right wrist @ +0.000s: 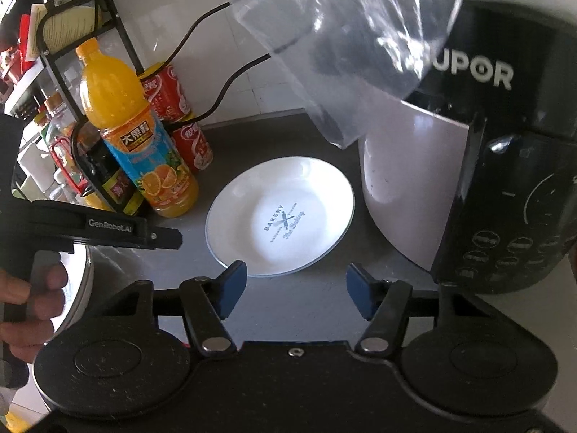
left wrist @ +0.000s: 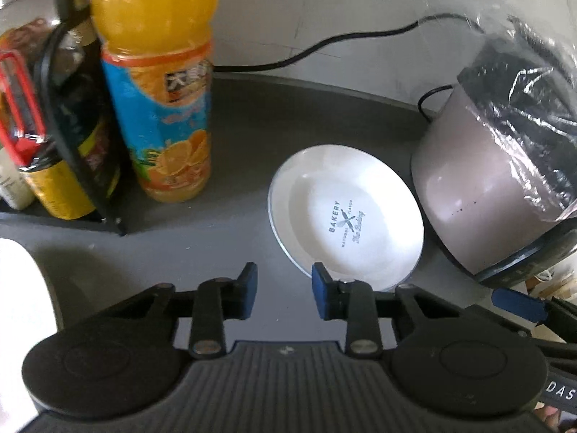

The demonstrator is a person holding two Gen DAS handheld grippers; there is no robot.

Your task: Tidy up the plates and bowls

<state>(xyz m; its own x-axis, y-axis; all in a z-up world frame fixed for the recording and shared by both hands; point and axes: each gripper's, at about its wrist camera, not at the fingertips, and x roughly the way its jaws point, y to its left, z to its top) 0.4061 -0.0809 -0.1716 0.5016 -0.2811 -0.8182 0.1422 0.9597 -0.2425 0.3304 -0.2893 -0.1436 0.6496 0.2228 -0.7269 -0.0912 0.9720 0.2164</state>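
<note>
Lying flat on the dark grey counter point(right wrist: 295, 137), a white plate point(right wrist: 281, 216) printed BAKERY at its centre, between the orange juice bottle point(right wrist: 135, 137) and the SUPOR rice cooker point(right wrist: 468, 180); close to the cooker's pale side, apart from the bottle; empty of any grip. Hovering at the plate's near rim, the right gripper point(right wrist: 296, 290), jaws spread wide with nothing between them; one blue pad point(right wrist: 230, 285) just over the rim's edge. Set left of the plate, the left gripper point(left wrist: 285, 290), jaws parted and empty, its right blue pad point(left wrist: 321, 294) overlapping the plate's point(left wrist: 346, 218) near edge in view; contact not clear. Draped over the cooker, a clear plastic bag point(right wrist: 342, 43); behind the bottle, red cans point(right wrist: 180, 122) and a black wire rack point(right wrist: 72, 72) of condiments; black cables point(left wrist: 324, 43) trailing across the pale tiled wall.
</note>
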